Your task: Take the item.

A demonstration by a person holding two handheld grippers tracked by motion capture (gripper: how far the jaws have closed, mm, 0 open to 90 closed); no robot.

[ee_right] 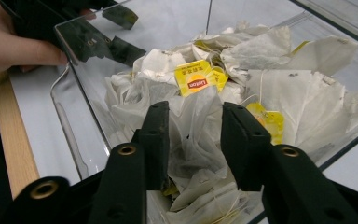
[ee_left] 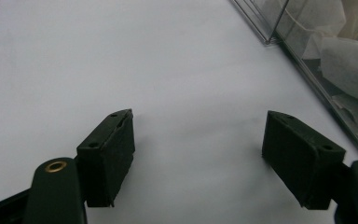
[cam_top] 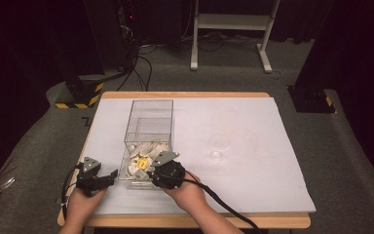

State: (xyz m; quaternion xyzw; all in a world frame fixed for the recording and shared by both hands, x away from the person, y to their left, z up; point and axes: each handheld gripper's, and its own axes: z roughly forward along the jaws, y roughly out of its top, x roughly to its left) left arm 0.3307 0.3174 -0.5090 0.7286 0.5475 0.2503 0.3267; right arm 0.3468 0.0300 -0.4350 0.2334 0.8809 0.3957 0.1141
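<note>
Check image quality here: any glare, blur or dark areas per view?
High view: table evenly lit, surroundings nearly black, picture soft, small glass barely visible. Left gripper view: jaws of the left gripper blurred up close, faint shadows on the white sheet. Right gripper view: tea bags sharp, reflections on the clear box wall, right gripper slightly out of focus.

Counted one clear plastic box (cam_top: 148,127) on the table (cam_top: 253,122), stuffed with white tea bags (ee_right: 279,93), too tangled for an exact number, easily more than a handful. Spotted three yellow tags (ee_right: 196,78) among them. Also one small clear cup (cam_top: 219,143). Two grippers total: left gripper (ee_left: 198,154), right gripper (ee_right: 195,140).
</note>
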